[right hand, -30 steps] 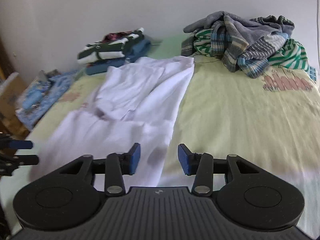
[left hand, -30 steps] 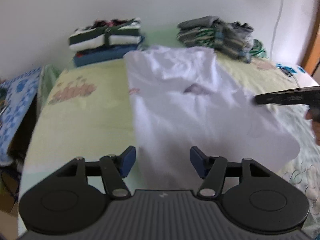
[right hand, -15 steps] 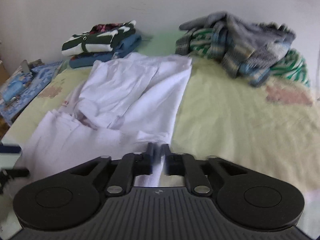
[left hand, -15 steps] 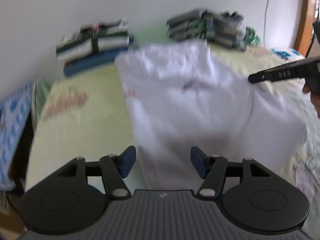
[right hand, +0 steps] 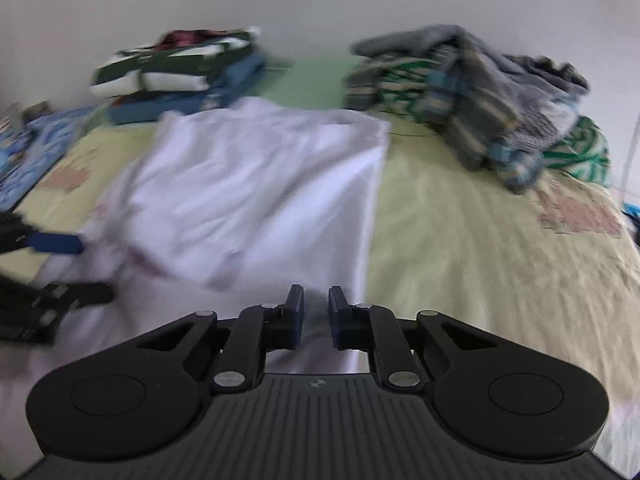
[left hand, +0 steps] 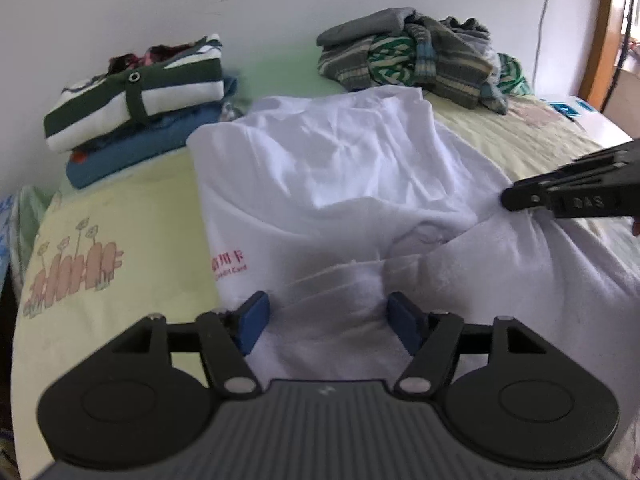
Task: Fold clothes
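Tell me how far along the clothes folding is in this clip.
Done: a folded stack of striped and blue garments sits by the wall. In hand: the white T-shirt, sides folded in; right gripper pinches its near edge, left gripper hovers open. Left: the rumpled heap of striped clothes.

Home bedroom, bed (left hand: 120, 200) with cartoon-print sheet, folded stack (left hand: 136, 80), clothes heap (left hand: 420, 56)

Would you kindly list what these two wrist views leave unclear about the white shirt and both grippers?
- Right gripper: right wrist view is motion-blurred; whether its nearly shut pads actually pinch the white shirt cannot be told.
- Shirt's near hem: hidden behind the left gripper body in the left wrist view.
- Red print: too small to read.
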The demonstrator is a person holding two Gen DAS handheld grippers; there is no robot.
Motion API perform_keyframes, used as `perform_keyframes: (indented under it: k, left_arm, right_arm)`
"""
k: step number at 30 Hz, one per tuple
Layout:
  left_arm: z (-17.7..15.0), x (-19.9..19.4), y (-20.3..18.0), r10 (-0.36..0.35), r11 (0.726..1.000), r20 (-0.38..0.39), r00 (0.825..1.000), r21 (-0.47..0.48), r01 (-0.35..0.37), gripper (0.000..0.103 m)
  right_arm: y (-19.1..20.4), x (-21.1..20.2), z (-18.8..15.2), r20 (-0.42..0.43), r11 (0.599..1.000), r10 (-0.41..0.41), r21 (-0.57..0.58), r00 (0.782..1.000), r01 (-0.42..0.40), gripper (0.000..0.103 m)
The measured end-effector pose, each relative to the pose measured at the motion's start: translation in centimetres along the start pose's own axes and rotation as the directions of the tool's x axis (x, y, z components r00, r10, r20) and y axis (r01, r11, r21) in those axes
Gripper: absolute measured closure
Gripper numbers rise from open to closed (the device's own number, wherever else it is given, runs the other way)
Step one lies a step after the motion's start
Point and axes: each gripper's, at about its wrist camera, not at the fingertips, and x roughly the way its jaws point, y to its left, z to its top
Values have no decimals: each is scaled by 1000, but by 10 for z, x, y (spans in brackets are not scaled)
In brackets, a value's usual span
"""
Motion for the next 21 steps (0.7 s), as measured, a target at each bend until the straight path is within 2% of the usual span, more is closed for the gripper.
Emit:
perform_keyframes:
  k: [3,5,8,14,21]
  left_arm:
    - [13,1,17,-36,999,11,999,-11,36,33]
    - [27,6,32,-73,997,20,997,-25,73,34]
    - [50,18,56,-73,996,50,996,-40,75,32]
    - [86,60,106,-64,990,51,997,-119,70,32]
    - [101,93,125,-48,995,37,998,-83,51,29]
  right_arm:
    - [-14,15,18,-4,999,18,41,1000,-18,90]
    - [-23,24,31,-7,997,30,68,1000,-29,82]
    - [-37,39,49,-10,993,48,108,999,-47,69]
    - [-62,67,82,-10,981,89,173,996,-86,65]
    - [-67,89,97,12,977,179,119,984,-179,60]
